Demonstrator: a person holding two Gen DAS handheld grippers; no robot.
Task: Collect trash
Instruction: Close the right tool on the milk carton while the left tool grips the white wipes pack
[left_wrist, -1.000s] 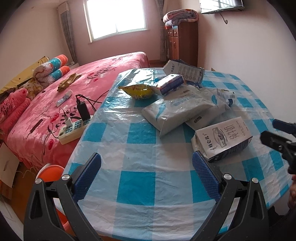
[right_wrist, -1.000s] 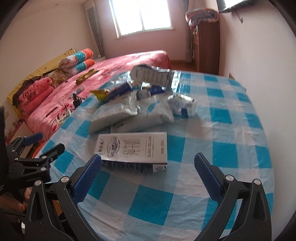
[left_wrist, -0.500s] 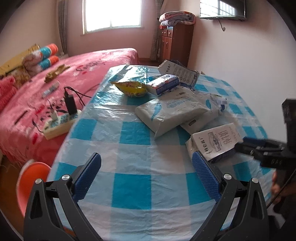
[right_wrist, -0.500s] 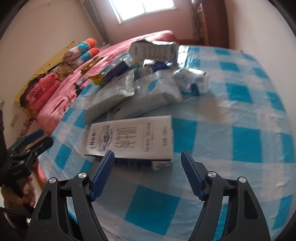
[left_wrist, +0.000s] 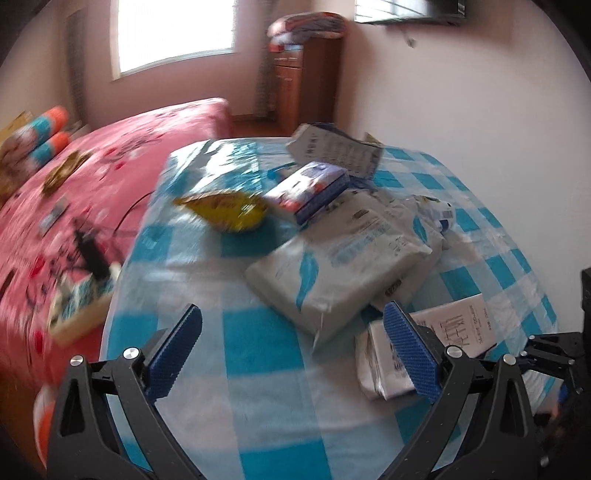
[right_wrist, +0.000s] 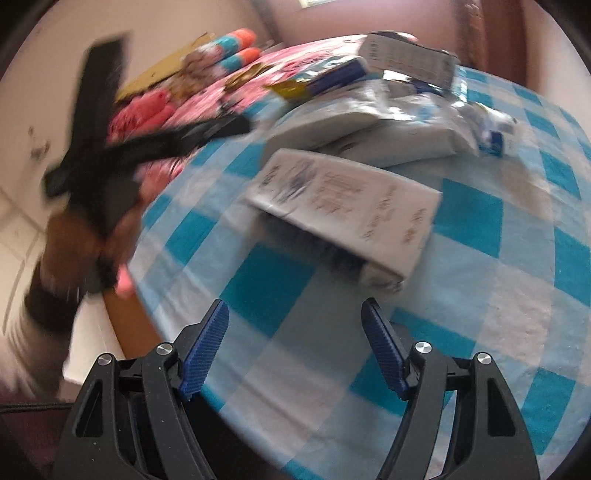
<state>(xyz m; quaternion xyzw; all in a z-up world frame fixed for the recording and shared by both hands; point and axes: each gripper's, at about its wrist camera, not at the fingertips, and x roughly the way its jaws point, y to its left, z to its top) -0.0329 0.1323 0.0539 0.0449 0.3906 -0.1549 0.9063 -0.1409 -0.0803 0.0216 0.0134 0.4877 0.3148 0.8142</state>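
A flattened white milk carton (right_wrist: 351, 206) lies on the blue-checked tablecloth (right_wrist: 273, 288), just ahead of my right gripper (right_wrist: 295, 347), which is open and empty. The carton also shows in the left wrist view (left_wrist: 424, 347), partly behind my right finger. My left gripper (left_wrist: 291, 354) is open and empty above the table. Behind lie two white plastic packs (left_wrist: 332, 266), a yellow snack bag (left_wrist: 229, 210), a blue and white tissue pack (left_wrist: 310, 188), a torn white box (left_wrist: 336, 151) and a crumpled wrapper (left_wrist: 432, 210). The frames are motion-blurred.
A pink bed (left_wrist: 92, 177) with a power strip (left_wrist: 81, 295) stands left of the table. A wooden cabinet (left_wrist: 303, 81) is at the back and a white wall (left_wrist: 461, 110) runs along the right. The hand holding the left gripper (right_wrist: 96, 155) shows at the table's left edge.
Both grippers have swung; the right one turned left and dropped closer to the milk carton. The left one moved in over the table, with the trash pile nearer.
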